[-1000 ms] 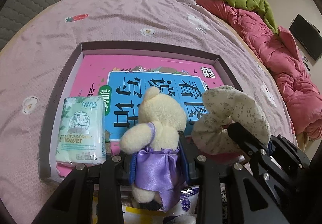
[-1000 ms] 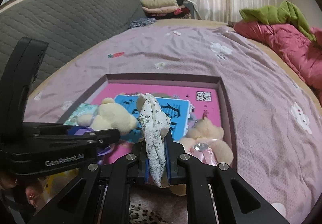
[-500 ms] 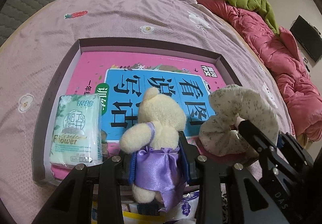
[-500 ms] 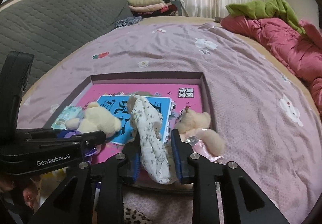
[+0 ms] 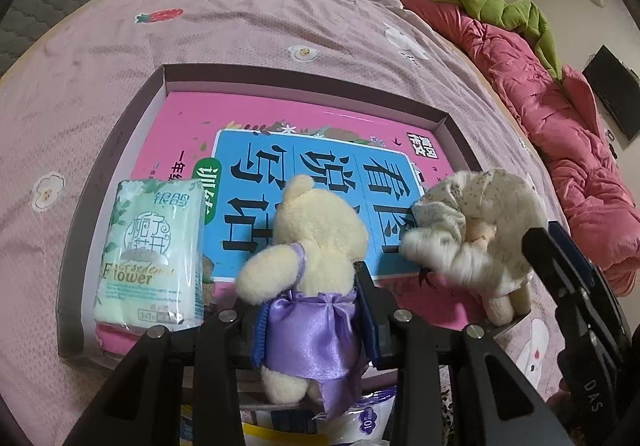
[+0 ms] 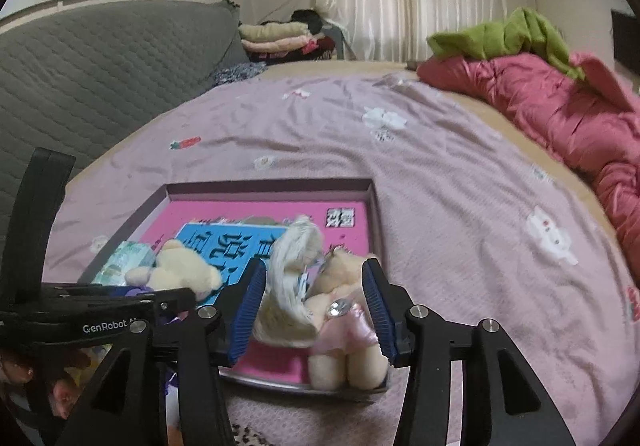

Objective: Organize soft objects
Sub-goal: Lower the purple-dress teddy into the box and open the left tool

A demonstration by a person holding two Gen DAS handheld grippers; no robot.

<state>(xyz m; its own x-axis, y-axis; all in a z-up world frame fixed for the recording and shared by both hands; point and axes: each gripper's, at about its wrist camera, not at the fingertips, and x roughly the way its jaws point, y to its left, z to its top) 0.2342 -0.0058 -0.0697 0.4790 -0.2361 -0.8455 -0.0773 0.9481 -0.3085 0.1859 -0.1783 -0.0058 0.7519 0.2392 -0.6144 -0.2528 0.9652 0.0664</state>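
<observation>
My left gripper is shut on a cream teddy bear in a purple satin dress, held upright at the near edge of a shallow box lined with a pink and blue book. My right gripper is open; a floral cloth toy lies loose between its jaws, resting on a teddy in a pink dress in the box's near right corner. The cloth toy also shows in the left wrist view. A tissue pack lies in the box's near left corner.
The box sits on a bed with a mauve bedspread. A red quilt with a green cloth lies along the right. A grey headboard and folded clothes are at the back. Packets lie below my left gripper.
My right gripper opened and let go of the floral cloth toy, which dropped onto the pink-dressed teddy in the box. My left gripper stays shut on the purple-dressed teddy.
</observation>
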